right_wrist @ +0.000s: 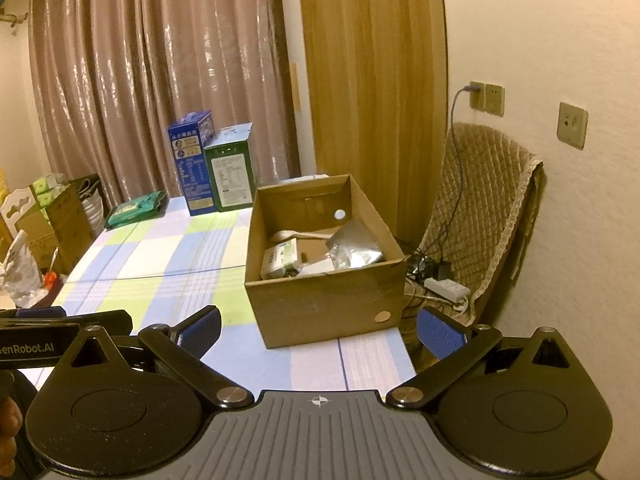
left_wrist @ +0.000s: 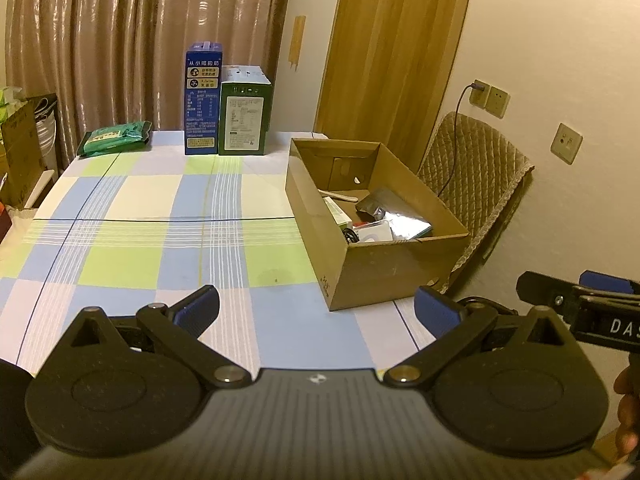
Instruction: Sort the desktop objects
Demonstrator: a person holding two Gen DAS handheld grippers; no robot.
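An open cardboard box [left_wrist: 394, 268] stands on the right side of the checked tablecloth [left_wrist: 160, 216]; it also shows in the right wrist view [right_wrist: 320, 300]. Inside lie a silver foil pouch [left_wrist: 404, 222], a white and green packet [right_wrist: 280, 258], a pale spoon-like piece [right_wrist: 296, 235] and other small items. My left gripper [left_wrist: 316, 310] is open and empty above the table's near edge. My right gripper [right_wrist: 318, 330] is open and empty, just short of the box. The right gripper also shows at the right edge of the left wrist view [left_wrist: 580, 300].
A blue carton [left_wrist: 203, 98] and a green carton [left_wrist: 245, 114] stand at the table's far edge by the curtain. A green packet [left_wrist: 114, 136] lies at the far left corner. A padded chair [right_wrist: 480, 216] with cables and a power strip [right_wrist: 446, 288] stands right of the table.
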